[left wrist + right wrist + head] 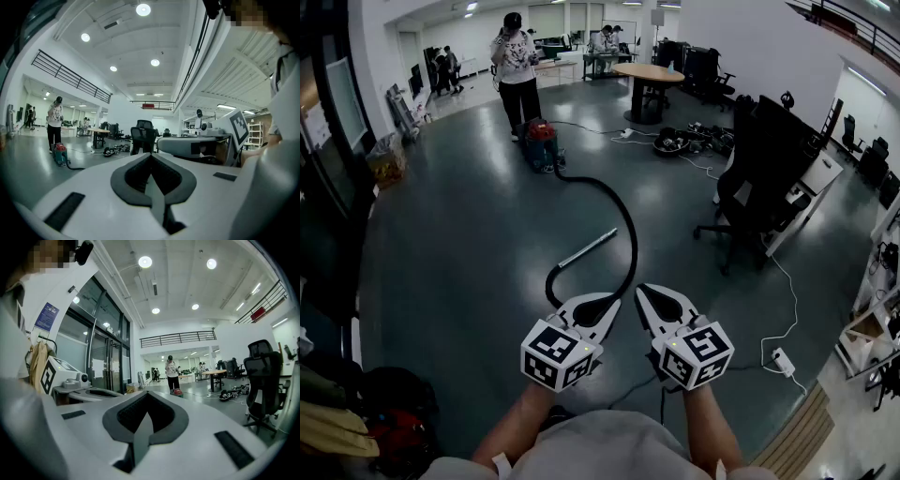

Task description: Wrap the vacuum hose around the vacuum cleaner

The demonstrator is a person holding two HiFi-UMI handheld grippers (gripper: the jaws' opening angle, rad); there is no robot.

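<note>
Hose (628, 225) snakes from the vacuum (541, 142) at 12 o'clock toward us, unwrapped. Left gripper (605, 305) and right gripper (649, 298) are both pinched closed, empty. We reckon nothing's started; next we step up, open, grab hose.

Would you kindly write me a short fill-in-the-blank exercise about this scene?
1. The left gripper and the right gripper both have jaws that are ____.
2. The vacuum hose runs from the vacuum cleaner across the ____.
3. The hose's colour is ____.
Missing words: shut; floor; black.
</note>
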